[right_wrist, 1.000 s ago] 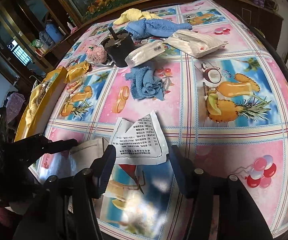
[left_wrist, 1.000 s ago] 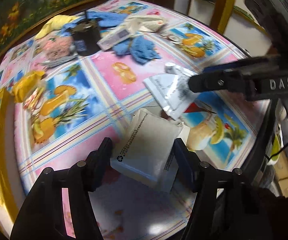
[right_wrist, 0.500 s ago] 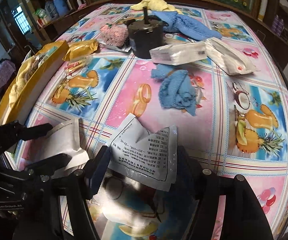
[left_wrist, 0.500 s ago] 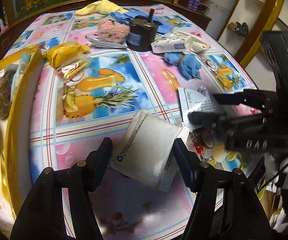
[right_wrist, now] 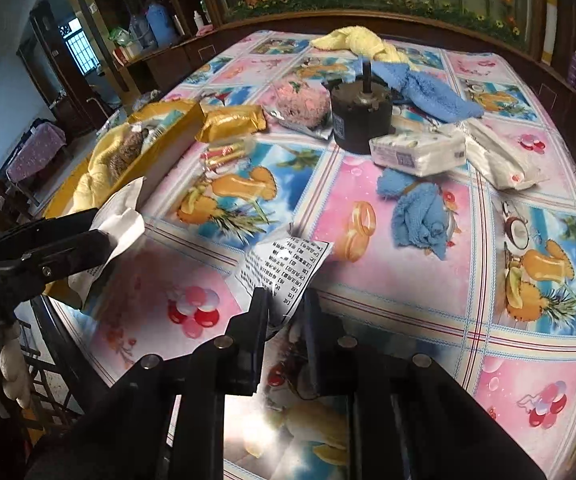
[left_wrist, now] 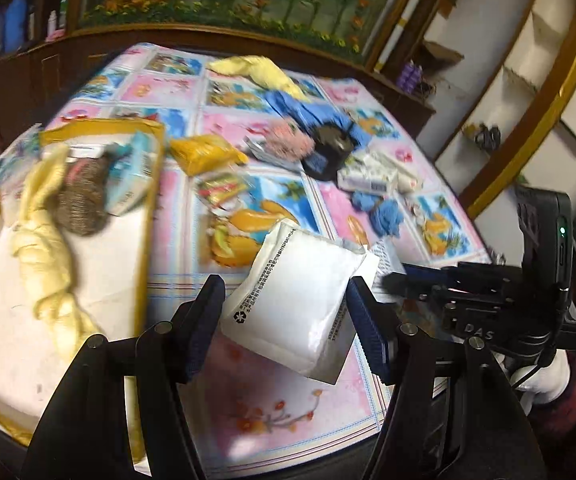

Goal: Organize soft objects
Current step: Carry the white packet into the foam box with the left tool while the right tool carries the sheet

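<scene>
On right hand-held gripper (left_wrist: pixel 391 278) body: "DAS" (faint).

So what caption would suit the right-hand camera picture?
Right gripper, its jaws just closed, pinches a printed sachet over the fruit-print tablecloth.

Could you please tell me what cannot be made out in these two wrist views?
- Printed text on the white flat pouch: left wrist view, too small.
- Contents of the yellow-rimmed tray: left wrist view, motion blur.
- Lower end of the silver printed sachet: right wrist view, hidden between the right claw fingers.
- Pink fuzzy ball: right wrist view, partly behind the black cylinder.
</scene>
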A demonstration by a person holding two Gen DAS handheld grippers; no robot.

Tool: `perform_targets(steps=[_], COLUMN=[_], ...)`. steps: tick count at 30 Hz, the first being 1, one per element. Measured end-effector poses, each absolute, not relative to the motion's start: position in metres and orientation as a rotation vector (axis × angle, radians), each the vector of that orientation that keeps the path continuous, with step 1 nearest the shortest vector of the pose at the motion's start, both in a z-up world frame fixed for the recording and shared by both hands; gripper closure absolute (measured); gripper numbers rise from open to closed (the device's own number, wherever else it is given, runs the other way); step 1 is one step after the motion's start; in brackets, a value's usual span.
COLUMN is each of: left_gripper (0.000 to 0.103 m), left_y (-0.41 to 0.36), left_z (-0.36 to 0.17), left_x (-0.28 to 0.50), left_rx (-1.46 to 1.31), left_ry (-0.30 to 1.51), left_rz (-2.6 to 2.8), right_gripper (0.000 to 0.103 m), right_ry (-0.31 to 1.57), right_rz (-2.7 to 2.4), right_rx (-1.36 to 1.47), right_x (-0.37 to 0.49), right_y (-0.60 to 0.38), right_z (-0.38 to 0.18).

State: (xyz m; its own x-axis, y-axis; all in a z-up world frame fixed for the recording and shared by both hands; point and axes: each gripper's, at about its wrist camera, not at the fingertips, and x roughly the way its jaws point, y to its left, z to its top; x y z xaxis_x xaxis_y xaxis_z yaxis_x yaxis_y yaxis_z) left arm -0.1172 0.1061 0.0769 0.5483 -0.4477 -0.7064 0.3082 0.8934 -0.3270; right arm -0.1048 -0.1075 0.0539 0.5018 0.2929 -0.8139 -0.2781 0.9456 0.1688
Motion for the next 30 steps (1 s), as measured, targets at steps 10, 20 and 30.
perform_targets(steps=[10,20,30], left_gripper=[0.039,0.039,0.039], left_y=[0.198,0.257,0.254], left_z=[0.070,0.056,0.056], left_x=[-0.111,-0.114,-0.116], left_rx=[-0.301,-0.380,-0.375], left_ry=[0.865,0.853,0.856], left_rz=[-0.252,-0.151,-0.147], right_gripper=[0.089,0.057,0.037], right_ry=[0.902,1.036,1.051], right_rz=[0.490,0.352,0.368], right_rx=[0.024,-0.069,-0.185], right_x=[-0.100,-0.077,-0.086], right_y=[-0.060,-0.072,-0.043], right_z=[0.094,0.054,0.020])
